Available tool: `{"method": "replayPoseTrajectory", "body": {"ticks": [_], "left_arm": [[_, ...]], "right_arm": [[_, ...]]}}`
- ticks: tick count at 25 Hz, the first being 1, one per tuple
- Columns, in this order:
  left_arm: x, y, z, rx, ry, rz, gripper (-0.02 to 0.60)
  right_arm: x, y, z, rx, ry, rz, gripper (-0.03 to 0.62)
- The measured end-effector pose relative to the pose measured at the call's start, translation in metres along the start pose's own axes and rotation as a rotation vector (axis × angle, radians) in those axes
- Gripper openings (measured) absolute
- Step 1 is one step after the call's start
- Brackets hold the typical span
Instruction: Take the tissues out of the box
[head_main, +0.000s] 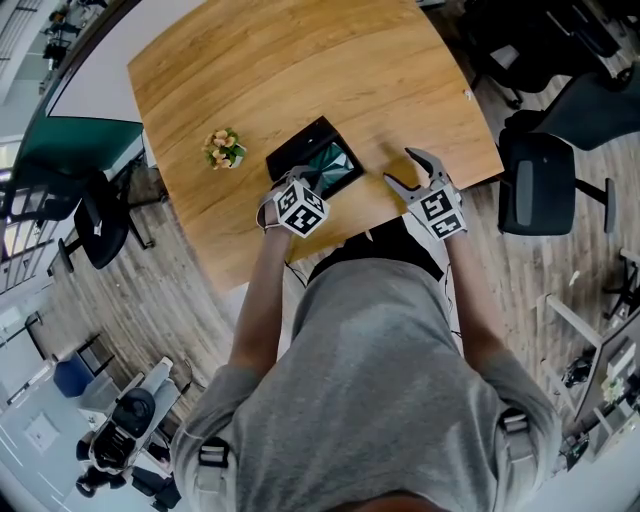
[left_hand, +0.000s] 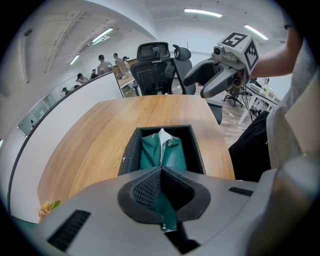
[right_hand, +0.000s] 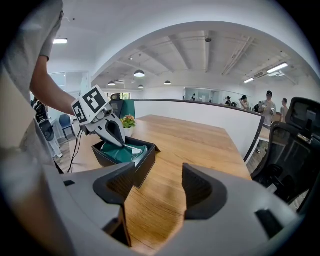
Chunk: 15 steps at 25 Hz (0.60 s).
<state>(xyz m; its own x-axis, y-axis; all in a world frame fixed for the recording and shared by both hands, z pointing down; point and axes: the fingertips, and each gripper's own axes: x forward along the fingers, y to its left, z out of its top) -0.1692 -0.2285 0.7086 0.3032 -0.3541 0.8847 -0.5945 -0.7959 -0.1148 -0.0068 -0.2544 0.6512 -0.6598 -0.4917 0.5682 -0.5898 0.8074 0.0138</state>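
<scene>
A black open box (head_main: 287, 151) lies on the wooden table (head_main: 300, 70) with a green tissue pack (head_main: 333, 162) inside. My left gripper (left_hand: 161, 170) reaches into the near end of the box and is shut on the edge of the green pack (left_hand: 172, 155); a white tissue tip shows at the pack's slit. In the right gripper view the left gripper (right_hand: 121, 143) dips into the box (right_hand: 142, 167) onto the pack (right_hand: 131, 152). My right gripper (head_main: 400, 168) hovers open over bare table to the right of the box, nothing between its jaws (right_hand: 157, 187).
A small potted flower (head_main: 223, 148) stands left of the box. The table's near edge runs just under both grippers. Black office chairs (head_main: 540, 180) stand on the floor at the right and beyond the far table edge (left_hand: 155, 70). People are in the background.
</scene>
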Motion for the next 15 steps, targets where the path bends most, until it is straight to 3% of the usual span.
{"method": "replayPoseTrajectory", "body": {"ticks": [15], "left_arm": [[-0.036, -0.008, 0.012, 0.029, -0.050, 0.052, 0.021]], "right_arm": [[-0.027, 0.016, 0.014, 0.000, -0.063, -0.046, 0.293]]}}
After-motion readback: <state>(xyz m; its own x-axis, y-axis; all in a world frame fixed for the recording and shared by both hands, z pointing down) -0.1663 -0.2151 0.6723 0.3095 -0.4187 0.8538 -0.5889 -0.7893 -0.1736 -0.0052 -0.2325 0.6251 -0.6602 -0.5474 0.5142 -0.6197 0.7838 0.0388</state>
